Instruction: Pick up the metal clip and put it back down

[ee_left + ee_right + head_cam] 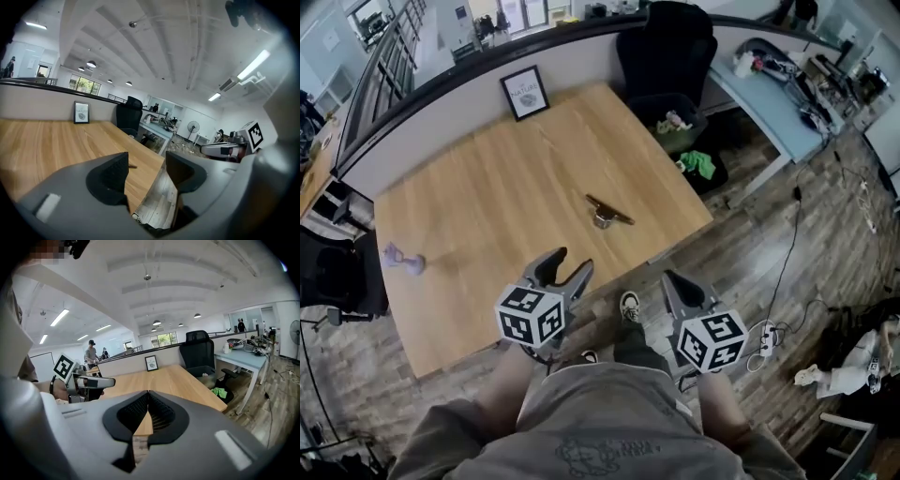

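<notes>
The metal clip [607,213] lies on the wooden table [487,197], right of its middle and towards the near edge. Both grippers hang in front of that edge, above the person's lap, well short of the clip. My left gripper [567,266] is open with nothing between its fingers; in the left gripper view [146,165] its jaws stand apart over the table edge and floor. My right gripper [677,282] is shut and empty; in the right gripper view [147,393] its pads meet. The clip is hidden in the right gripper view.
A framed picture [525,92] leans on the partition at the table's far side. A small purple object [403,260] sits near the left edge. A black office chair [667,45] and a bin [680,122] stand off the table's far right corner.
</notes>
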`<control>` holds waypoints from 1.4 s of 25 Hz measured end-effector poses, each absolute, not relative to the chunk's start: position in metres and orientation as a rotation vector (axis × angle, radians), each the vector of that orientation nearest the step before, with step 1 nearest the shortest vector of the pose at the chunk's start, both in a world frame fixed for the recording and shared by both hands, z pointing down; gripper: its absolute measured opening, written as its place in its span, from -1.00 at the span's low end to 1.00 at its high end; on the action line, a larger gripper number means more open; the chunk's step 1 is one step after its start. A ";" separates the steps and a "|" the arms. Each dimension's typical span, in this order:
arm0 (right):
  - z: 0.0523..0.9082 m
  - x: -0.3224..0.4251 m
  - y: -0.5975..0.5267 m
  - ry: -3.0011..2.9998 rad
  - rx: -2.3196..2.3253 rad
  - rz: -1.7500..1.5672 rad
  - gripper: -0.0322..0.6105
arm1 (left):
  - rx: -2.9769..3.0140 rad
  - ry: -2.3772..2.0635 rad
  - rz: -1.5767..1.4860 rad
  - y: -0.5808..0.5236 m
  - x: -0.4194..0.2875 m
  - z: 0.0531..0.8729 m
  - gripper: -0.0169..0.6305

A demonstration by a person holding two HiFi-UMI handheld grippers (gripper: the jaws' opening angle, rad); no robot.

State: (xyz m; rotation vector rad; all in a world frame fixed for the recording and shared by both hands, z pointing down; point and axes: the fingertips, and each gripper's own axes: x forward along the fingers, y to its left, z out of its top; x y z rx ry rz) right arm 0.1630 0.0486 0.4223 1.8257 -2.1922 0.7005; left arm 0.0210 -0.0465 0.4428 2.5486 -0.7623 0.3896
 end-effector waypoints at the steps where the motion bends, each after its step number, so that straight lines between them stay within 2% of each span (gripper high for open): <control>1: 0.423 0.169 0.041 -2.205 1.800 0.707 -0.87 | 2.538 -0.777 0.395 -0.050 0.027 0.443 -0.18; 9: 0.438 0.202 -0.044 -2.316 1.535 0.718 -0.86 | 2.392 -0.895 0.373 -0.101 0.068 0.455 -0.18; 20: 0.474 0.242 -0.137 -2.376 1.270 0.729 -0.86 | 2.102 -1.034 0.267 -0.164 0.090 0.497 -0.18; 35: 0.528 0.242 -0.185 -2.387 1.096 0.805 -0.87 | 1.718 -1.077 0.052 -0.196 0.101 0.574 -0.24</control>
